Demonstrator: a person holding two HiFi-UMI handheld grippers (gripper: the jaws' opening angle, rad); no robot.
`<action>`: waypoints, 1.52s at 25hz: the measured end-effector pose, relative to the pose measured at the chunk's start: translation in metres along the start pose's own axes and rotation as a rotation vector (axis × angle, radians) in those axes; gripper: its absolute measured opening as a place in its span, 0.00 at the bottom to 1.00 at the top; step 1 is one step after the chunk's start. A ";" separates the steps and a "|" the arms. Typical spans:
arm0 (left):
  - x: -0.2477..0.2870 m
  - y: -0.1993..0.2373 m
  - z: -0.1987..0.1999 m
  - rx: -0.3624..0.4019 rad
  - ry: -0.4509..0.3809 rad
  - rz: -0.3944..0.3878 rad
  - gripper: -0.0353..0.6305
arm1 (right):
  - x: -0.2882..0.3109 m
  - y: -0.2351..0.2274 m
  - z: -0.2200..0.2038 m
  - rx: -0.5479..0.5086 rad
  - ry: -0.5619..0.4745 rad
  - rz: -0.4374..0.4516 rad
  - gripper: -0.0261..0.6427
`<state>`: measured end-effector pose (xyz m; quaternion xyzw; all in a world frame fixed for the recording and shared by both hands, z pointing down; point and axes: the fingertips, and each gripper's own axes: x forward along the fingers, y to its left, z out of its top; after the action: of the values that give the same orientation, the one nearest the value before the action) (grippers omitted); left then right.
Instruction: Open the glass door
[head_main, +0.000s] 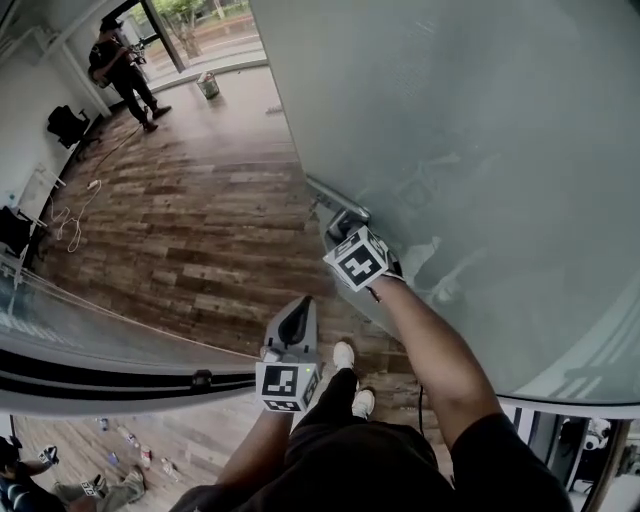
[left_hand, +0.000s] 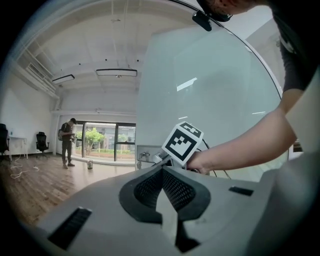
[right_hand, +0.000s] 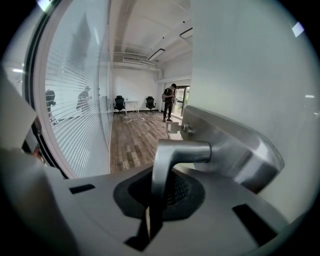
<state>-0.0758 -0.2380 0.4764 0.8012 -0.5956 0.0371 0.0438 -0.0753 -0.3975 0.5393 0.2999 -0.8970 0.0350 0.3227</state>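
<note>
Your right gripper (right_hand: 161, 192) squeezed the metal handle (right_hand: 182, 152) tight; you needed to swing the glass door (head_main: 480, 120) slowly, without slipping.

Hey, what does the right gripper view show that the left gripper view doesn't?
Only the right gripper view: the right gripper shut on the handle, and the blinds at left.
Only the left gripper view: the left gripper shut and empty, the right gripper's marker cube, and the forearm holding it.
Both: the glass door, the wood floor and a person standing far off.
</note>
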 end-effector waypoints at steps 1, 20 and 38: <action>0.011 0.000 -0.001 0.001 0.002 -0.006 0.06 | 0.002 -0.013 -0.001 0.007 -0.002 -0.010 0.06; 0.240 0.019 0.022 -0.016 0.002 -0.148 0.06 | 0.019 -0.305 -0.049 0.231 0.005 -0.257 0.06; 0.370 -0.039 0.017 -0.016 0.072 -0.183 0.06 | -0.061 -0.568 -0.152 0.462 0.081 -0.495 0.06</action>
<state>0.0681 -0.5809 0.4998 0.8500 -0.5183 0.0570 0.0746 0.3655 -0.7917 0.5488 0.5722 -0.7518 0.1699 0.2801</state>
